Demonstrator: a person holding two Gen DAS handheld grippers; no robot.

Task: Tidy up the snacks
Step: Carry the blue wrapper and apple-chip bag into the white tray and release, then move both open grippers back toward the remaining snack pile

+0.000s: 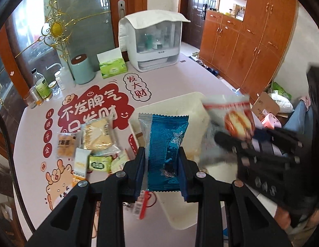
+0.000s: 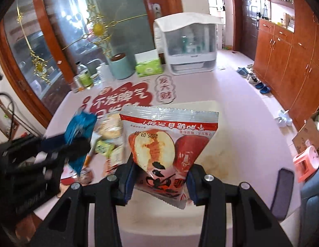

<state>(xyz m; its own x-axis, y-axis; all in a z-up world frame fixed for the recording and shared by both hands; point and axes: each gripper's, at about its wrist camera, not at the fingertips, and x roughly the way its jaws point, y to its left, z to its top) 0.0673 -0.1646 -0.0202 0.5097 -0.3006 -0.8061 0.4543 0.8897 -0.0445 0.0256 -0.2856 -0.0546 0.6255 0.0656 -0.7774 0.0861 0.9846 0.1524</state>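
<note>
Left gripper is clamped tight on a blue foil snack packet, dead centre in the lower half of its view, held upright over a cream tray. Right gripper has its pads squeezing the bottom of a red-and-white apple-print pouch, jaws partway apart because the bag is fat; it sits mid-frame above that same tray. Both views catch the other gripper blurred at the edge. Lower left of the left view, the rest of the snacks lie loose on the pink table. A green tissue box stands further back.
</note>
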